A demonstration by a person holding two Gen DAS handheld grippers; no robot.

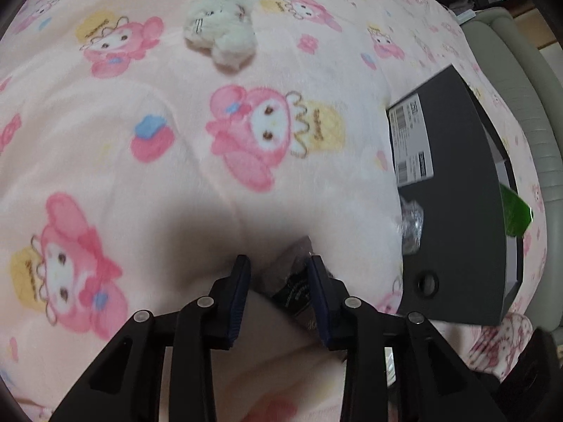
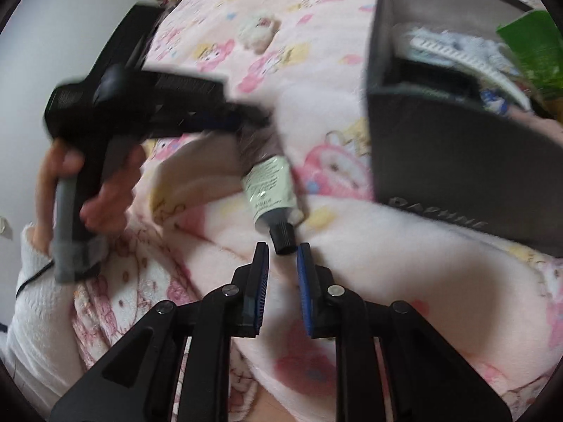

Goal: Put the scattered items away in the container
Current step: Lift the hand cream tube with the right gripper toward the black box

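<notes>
A white-and-grey tube (image 2: pixel 269 186) with a black cap (image 2: pixel 283 241) lies tilted on the pink cartoon blanket (image 2: pixel 352 263). My right gripper (image 2: pixel 283 246) is open, and the cap sits just at its fingertips without touching either pad. My left gripper (image 1: pixel 278 260) stands over the tube's crimped tail (image 1: pixel 295 285). The tail rests by the right finger, blanket shows beside the left finger, and the gripper is open. The right wrist view also shows the left gripper (image 2: pixel 251 117), blurred. The dark grey box (image 2: pixel 440 161), also seen as the box (image 1: pixel 457 211), stands to the right.
A white plush toy (image 1: pixel 220 28) lies farther off on the blanket. The box holds a white comb-like item (image 2: pixel 457 49) and a green packet (image 2: pixel 535 49). A crinkled clear wrapper (image 1: pixel 411 221) lies against the box. A hand (image 2: pixel 102 193) holds the left gripper. Pale furniture (image 1: pixel 527 105) borders the blanket.
</notes>
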